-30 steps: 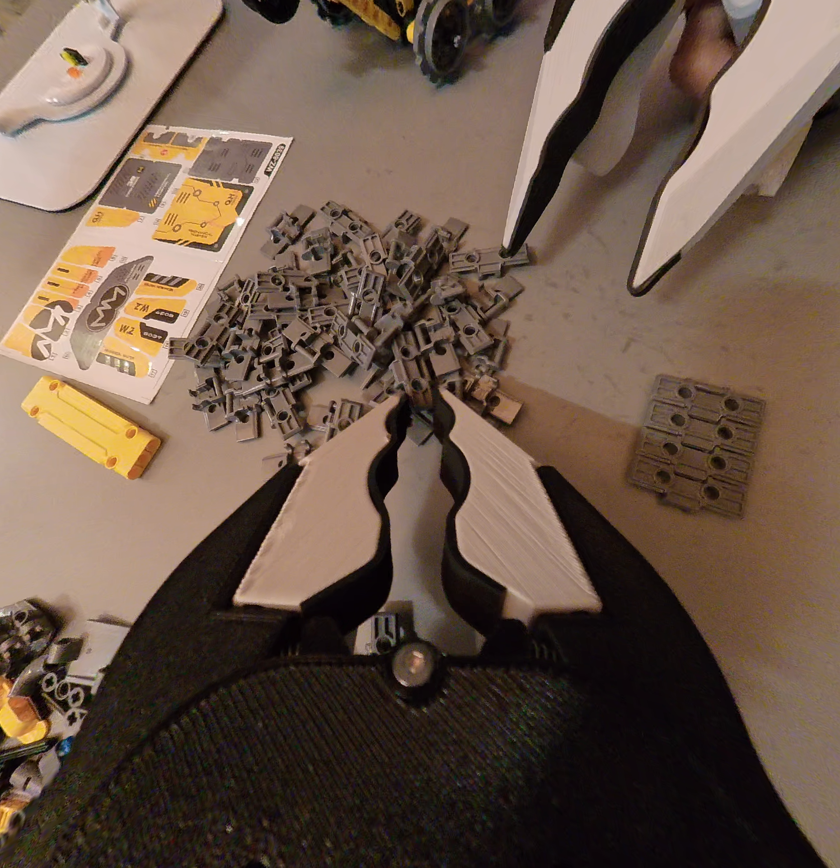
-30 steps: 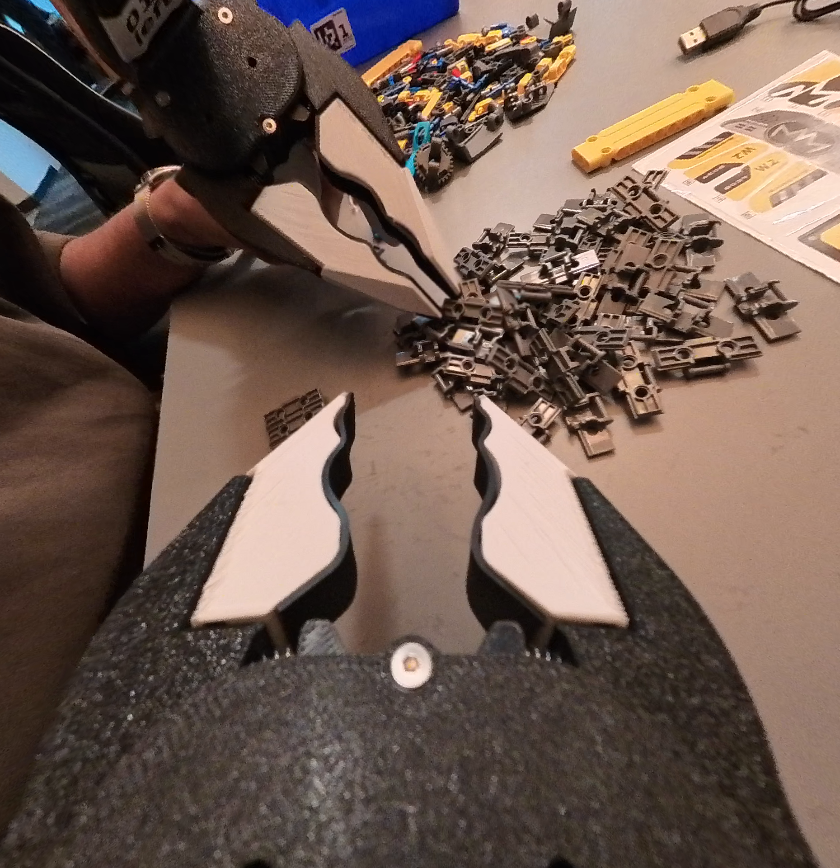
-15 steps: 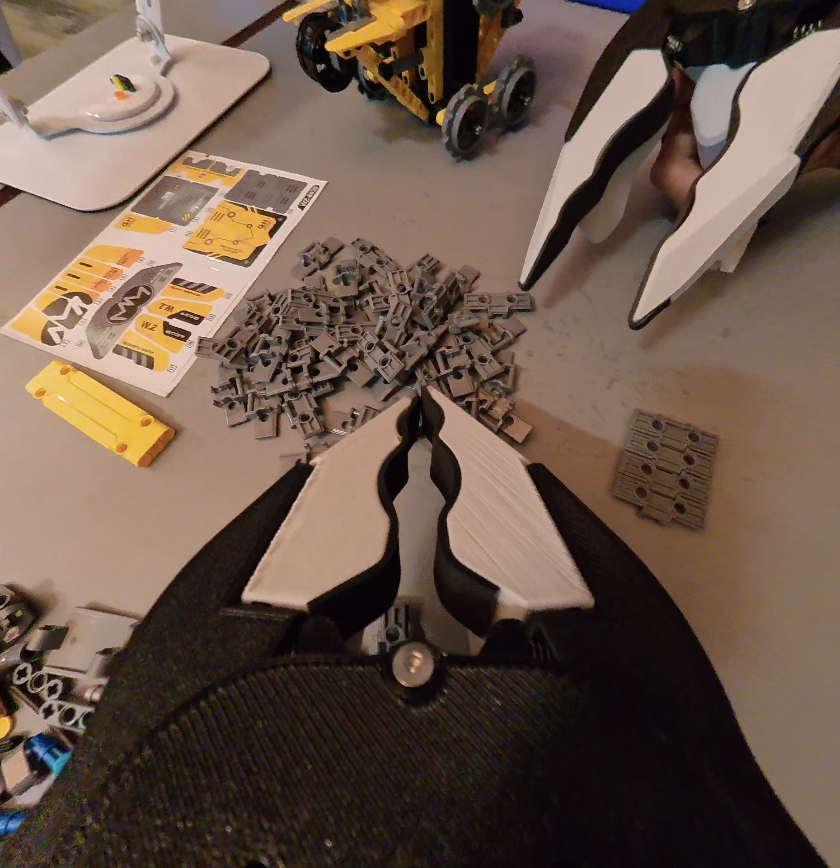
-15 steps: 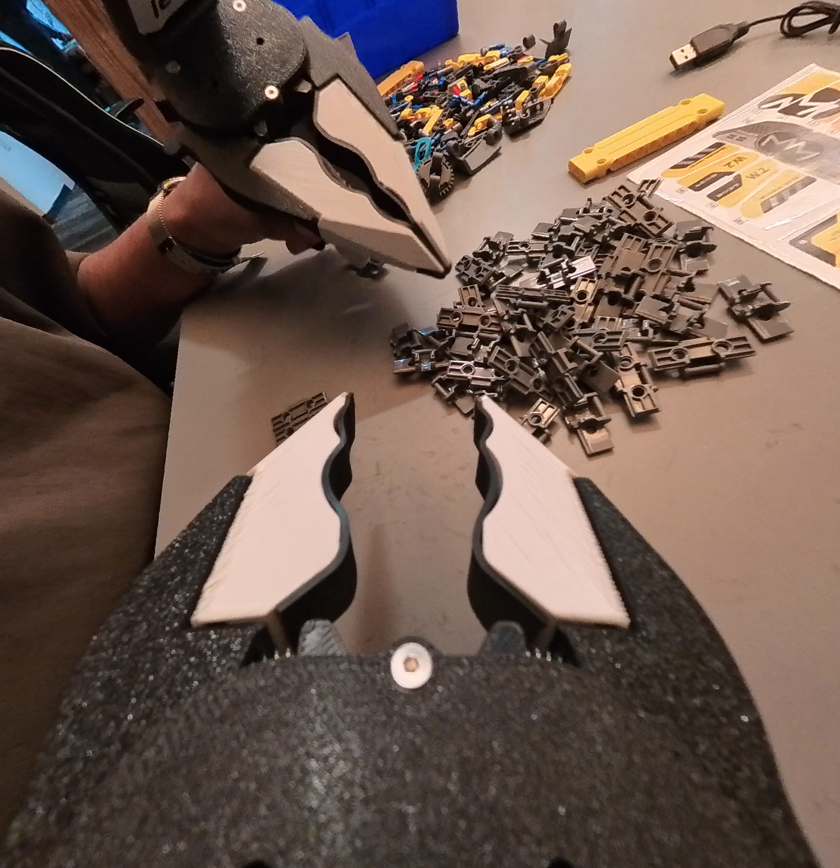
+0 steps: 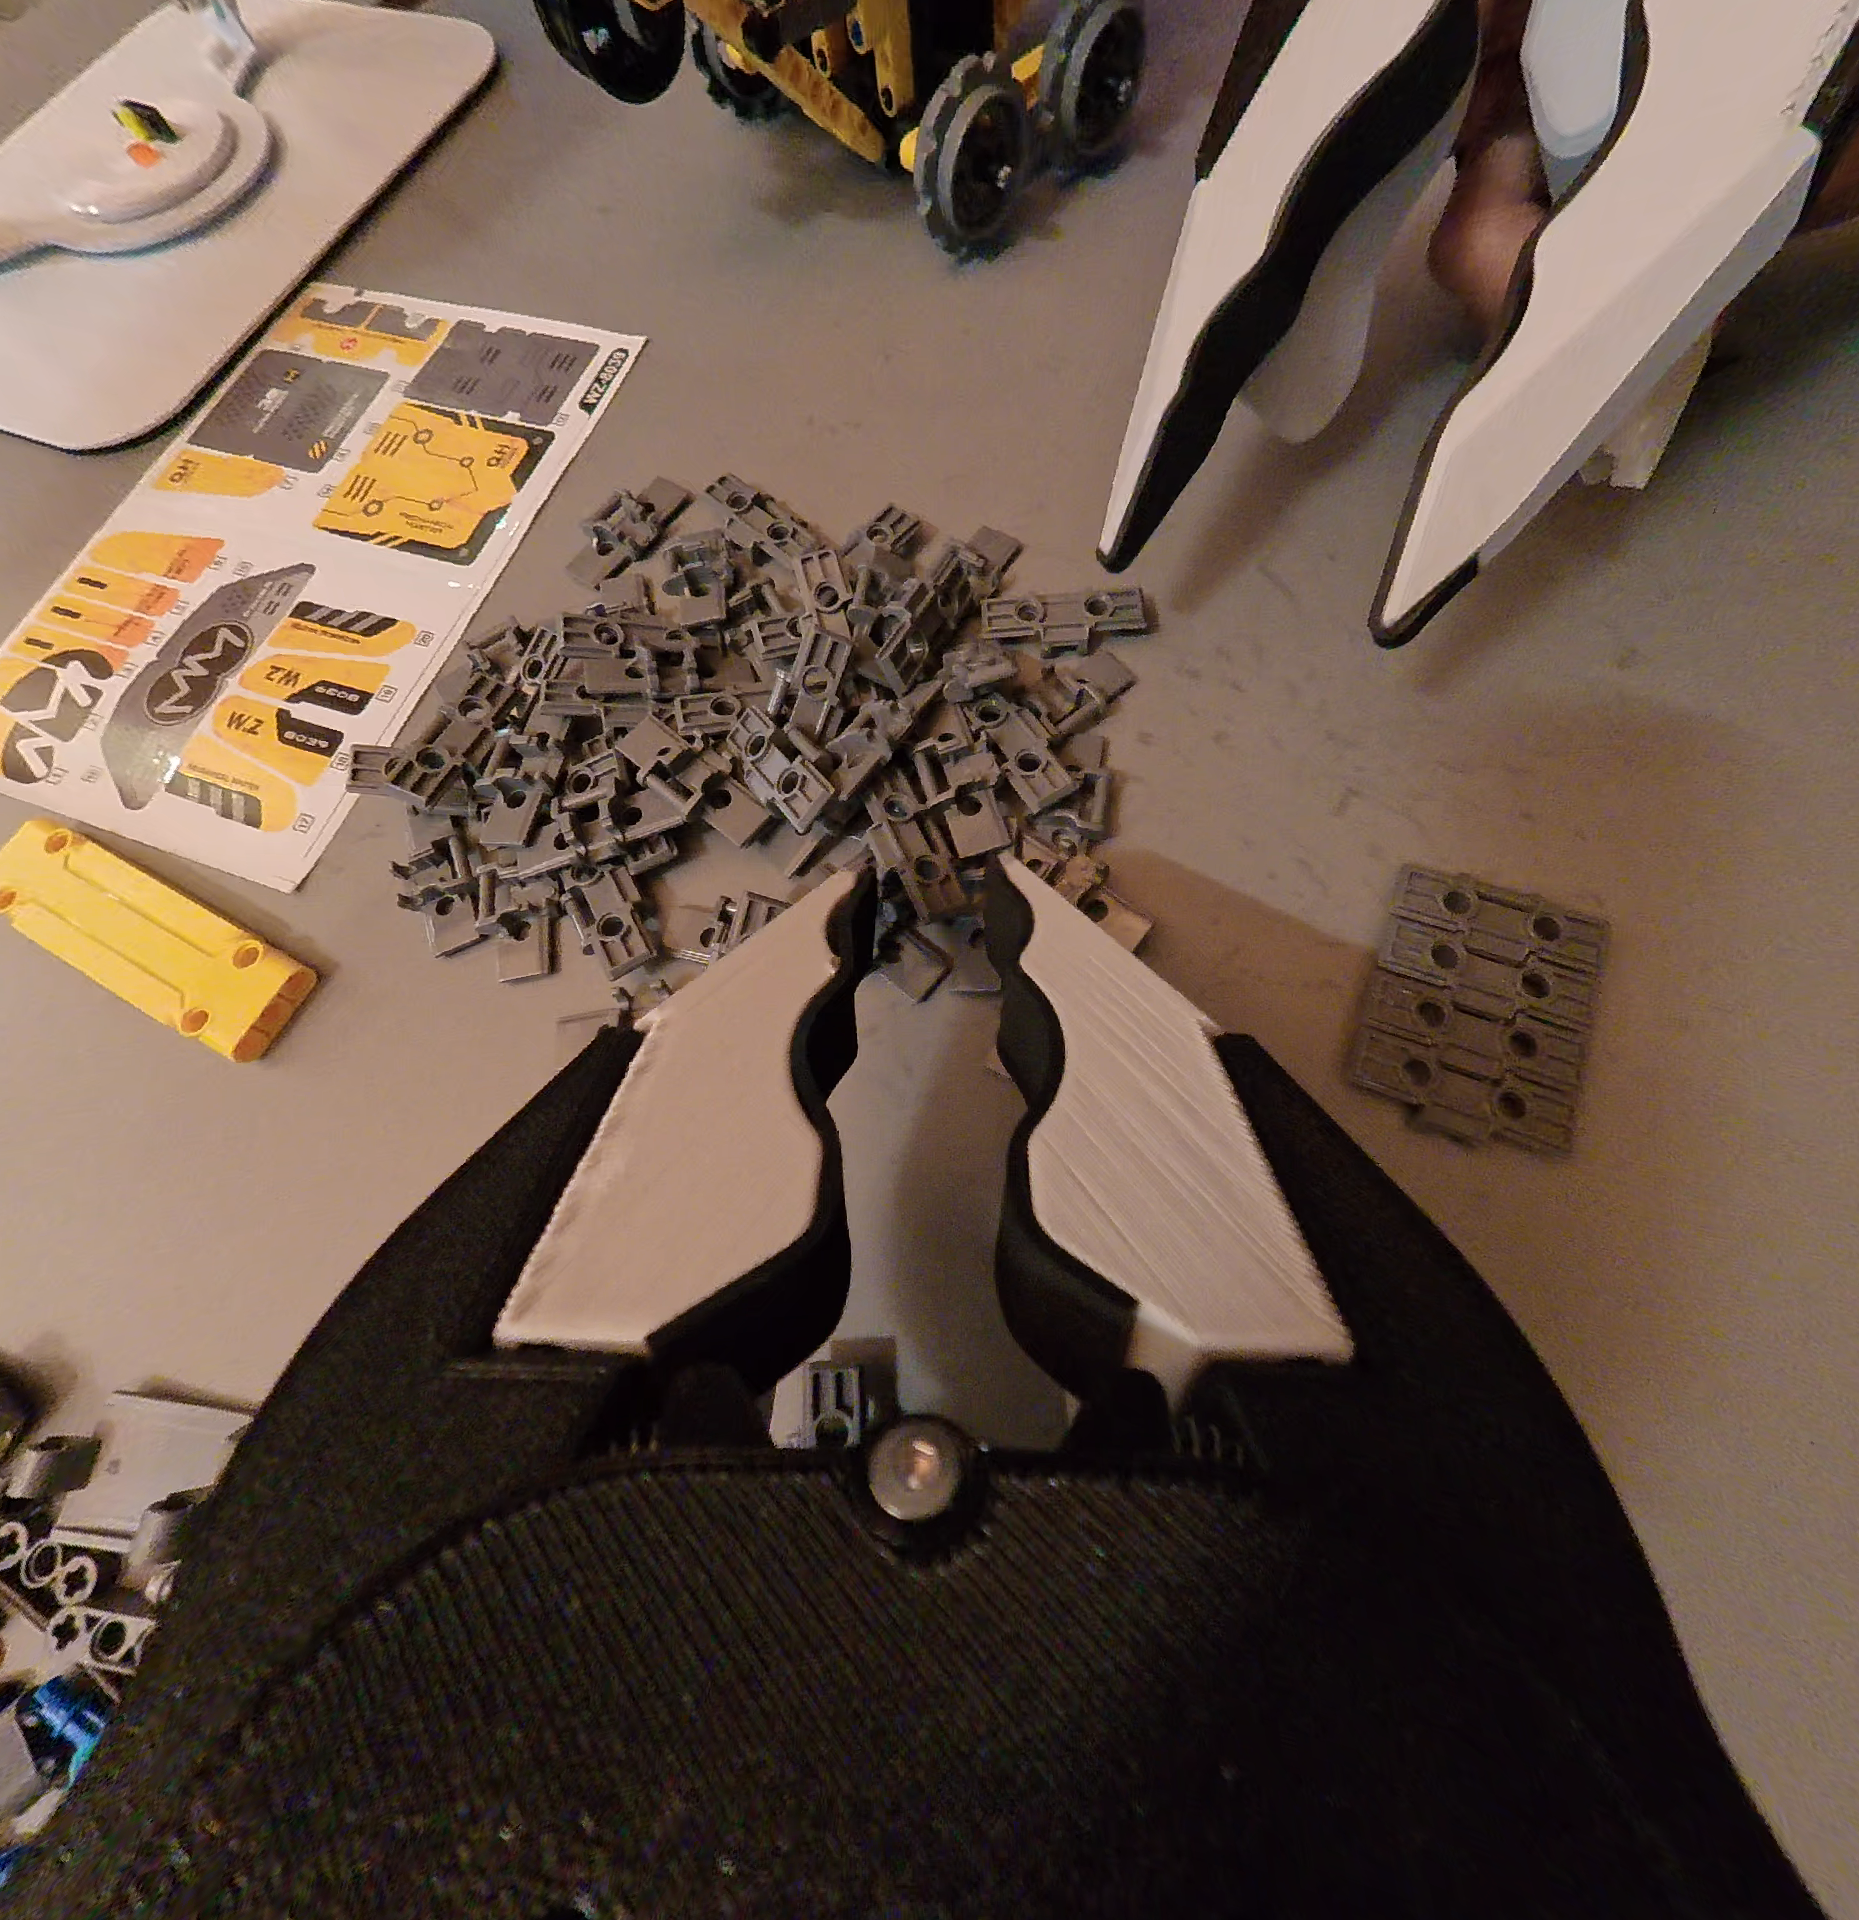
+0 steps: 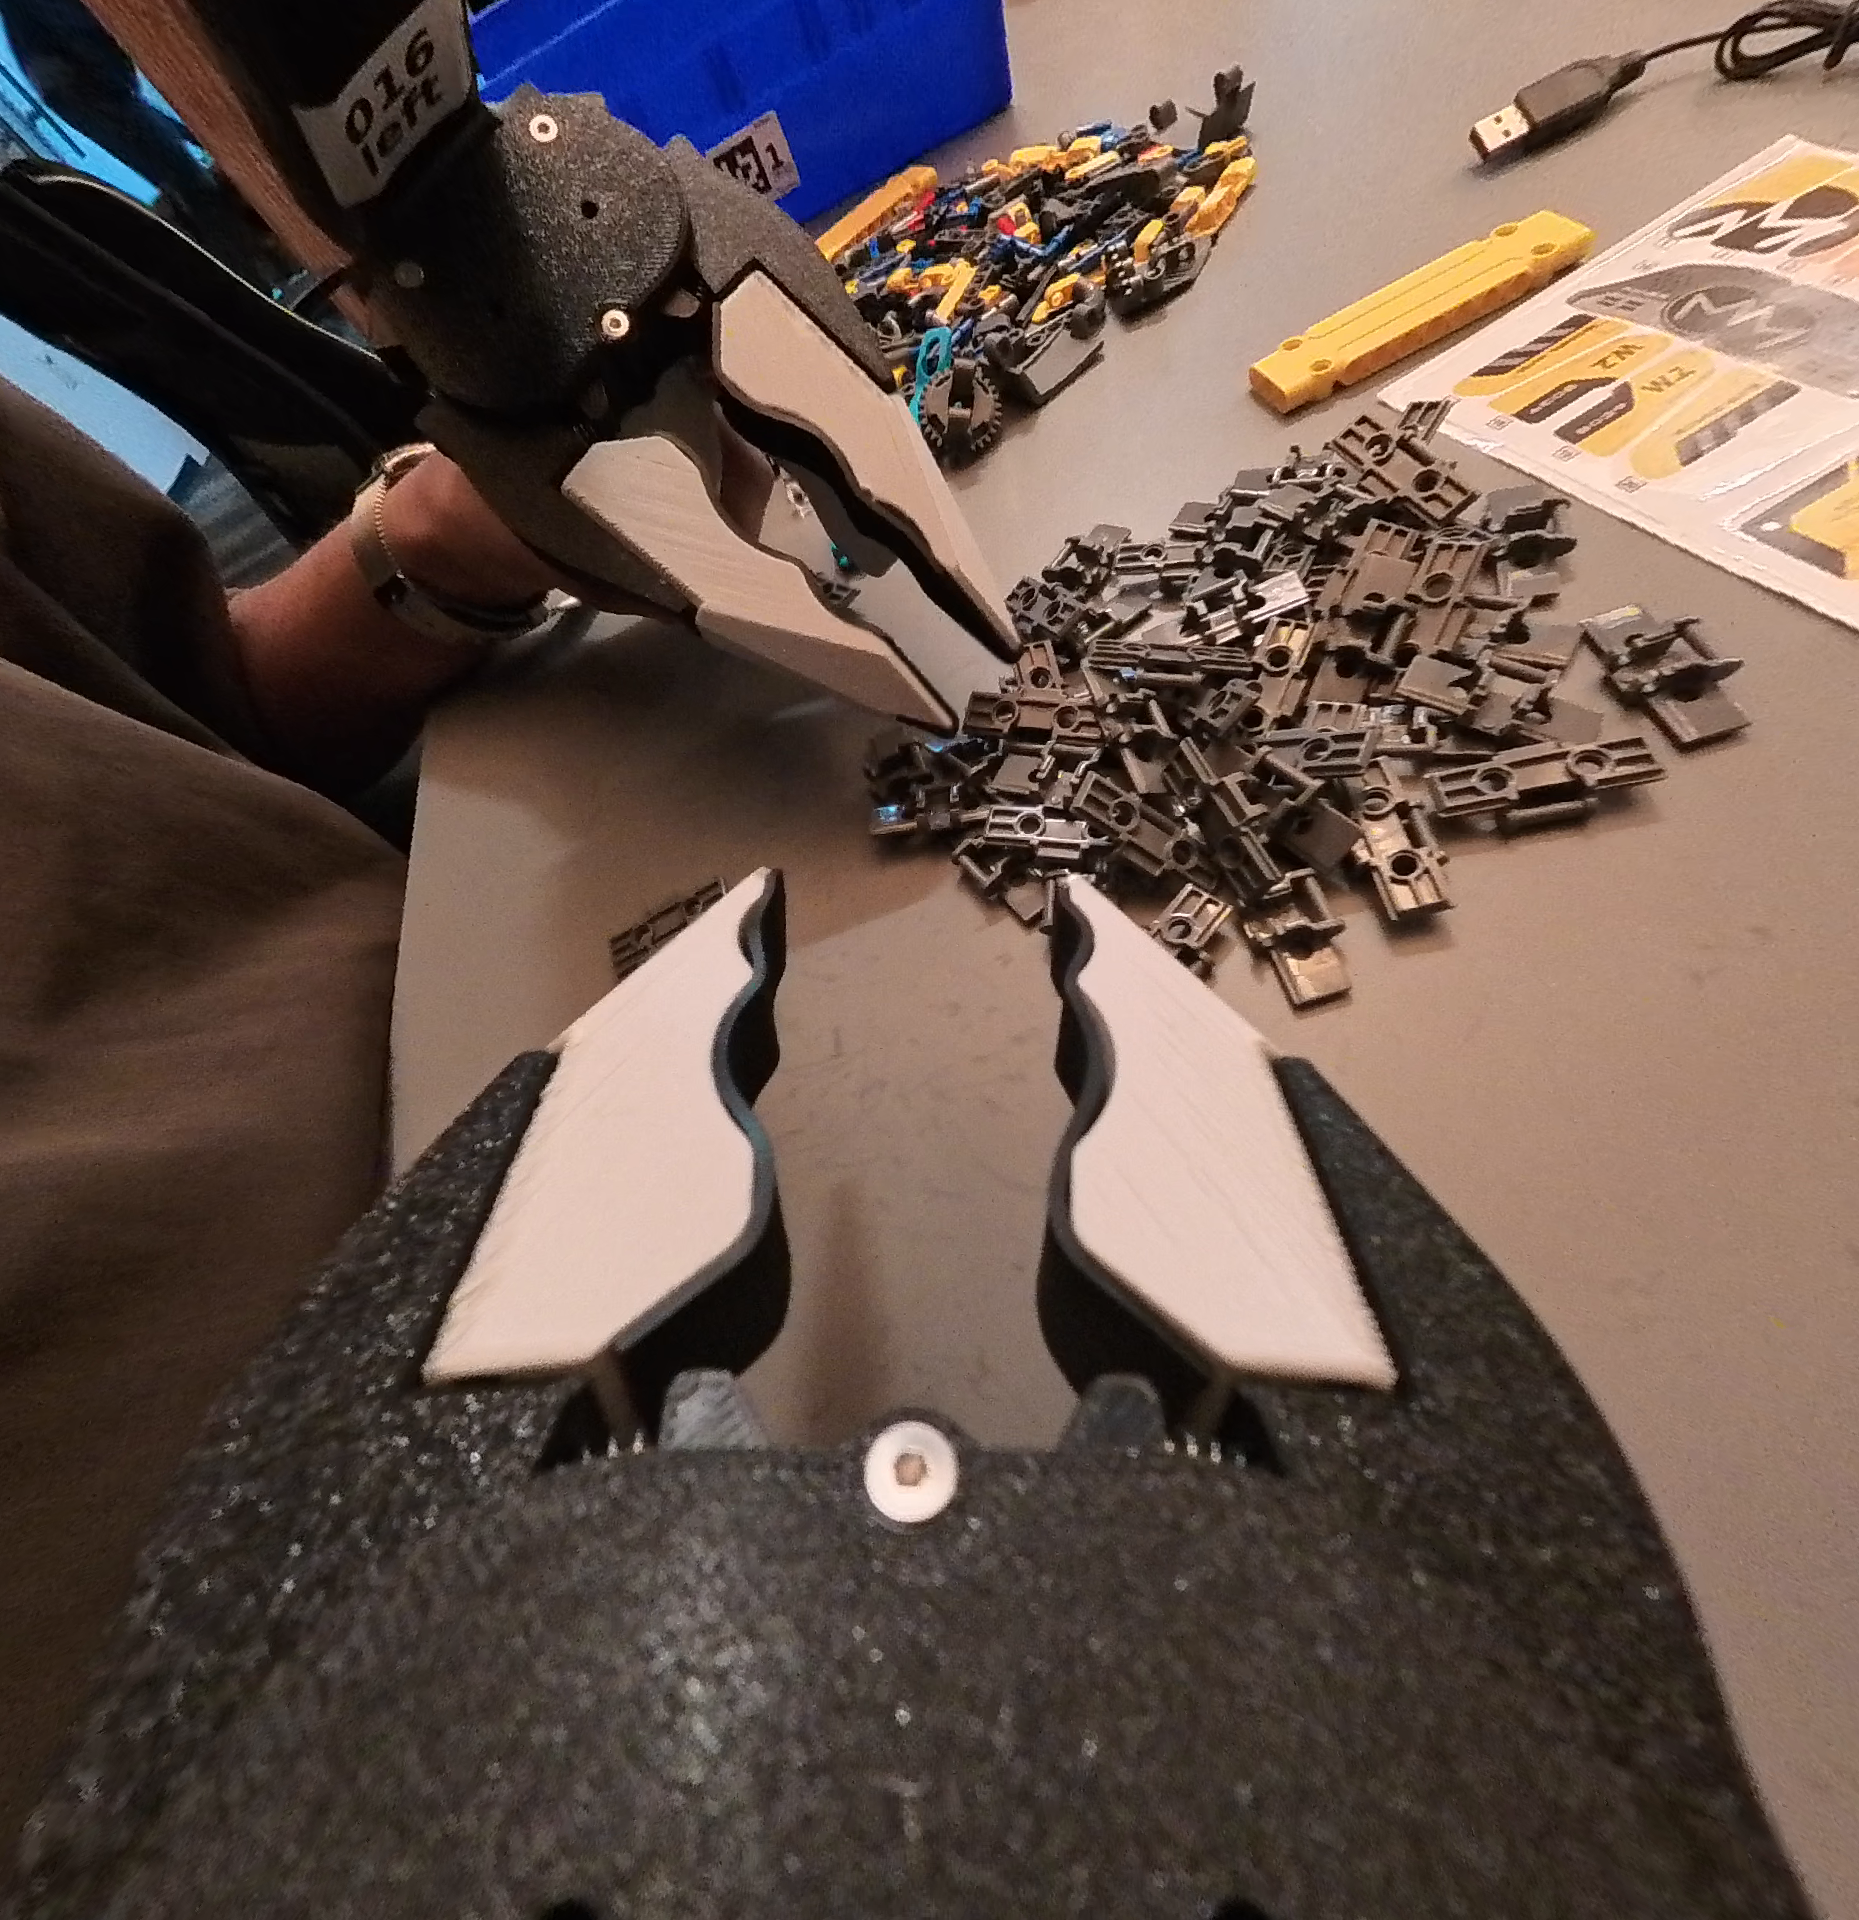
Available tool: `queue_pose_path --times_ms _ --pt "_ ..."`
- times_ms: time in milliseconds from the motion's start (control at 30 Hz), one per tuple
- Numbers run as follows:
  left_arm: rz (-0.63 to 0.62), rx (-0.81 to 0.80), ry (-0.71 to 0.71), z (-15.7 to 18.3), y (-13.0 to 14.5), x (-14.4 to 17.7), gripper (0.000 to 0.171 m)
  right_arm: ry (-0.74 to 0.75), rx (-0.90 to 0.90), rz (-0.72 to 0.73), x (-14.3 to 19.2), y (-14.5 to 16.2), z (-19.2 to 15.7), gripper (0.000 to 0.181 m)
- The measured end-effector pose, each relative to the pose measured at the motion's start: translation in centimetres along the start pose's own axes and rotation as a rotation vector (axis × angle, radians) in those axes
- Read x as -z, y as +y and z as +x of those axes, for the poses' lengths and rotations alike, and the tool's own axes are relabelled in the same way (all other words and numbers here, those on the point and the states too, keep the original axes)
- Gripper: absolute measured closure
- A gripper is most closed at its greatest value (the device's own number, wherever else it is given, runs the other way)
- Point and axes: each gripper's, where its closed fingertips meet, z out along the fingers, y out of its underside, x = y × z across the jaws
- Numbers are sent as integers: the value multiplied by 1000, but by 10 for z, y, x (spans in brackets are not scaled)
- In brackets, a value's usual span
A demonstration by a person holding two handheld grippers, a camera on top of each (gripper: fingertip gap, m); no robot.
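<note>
A pile of small grey track links [image 5: 779, 727] lies on the grey table; it also shows in the right wrist view [image 6: 1268, 707]. My left gripper [image 5: 935, 894] is open by a narrow gap, with its tips down at the near edge of the pile and nothing held. It also shows in the right wrist view [image 6: 977, 686], touching the pile's edge. My right gripper [image 6: 914, 894] is open and empty, low over bare table beside the pile; the left wrist view shows it [image 5: 1247, 597] past the pile's far right. A joined strip of links [image 5: 1476, 1023] lies flat apart from the pile.
A sticker sheet [image 5: 229, 603] and a yellow beam [image 5: 140, 940] lie left of the pile. A yellow and black wheeled model [image 5: 883, 94] and a white plate [image 5: 177, 208] stand behind. Mixed small parts [image 6: 1060, 229], a blue bin [image 6: 748, 73] and a USB cable [image 6: 1548, 114] lie farther off. Across from one pair of fingers to the other is roughly 7 centimetres. To reach the yellow beam [image 5: 140, 940] in a straight line is about 15 centimetres for my left fingers, about 20 centimetres for my right. It is also in sight in the right wrist view [image 6: 1391, 311].
My left gripper was raised and almost shut half a second ago; it has come back down to the pile's edge and opened a little. The right gripper has stayed open, almost still.
</note>
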Motion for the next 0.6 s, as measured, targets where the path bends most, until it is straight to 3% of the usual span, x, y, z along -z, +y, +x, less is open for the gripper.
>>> queue_pose_path --times_ms 600 --pt "99 44 -61 -20 -13 16 154 -16 -65 34 5 -5 8 129"
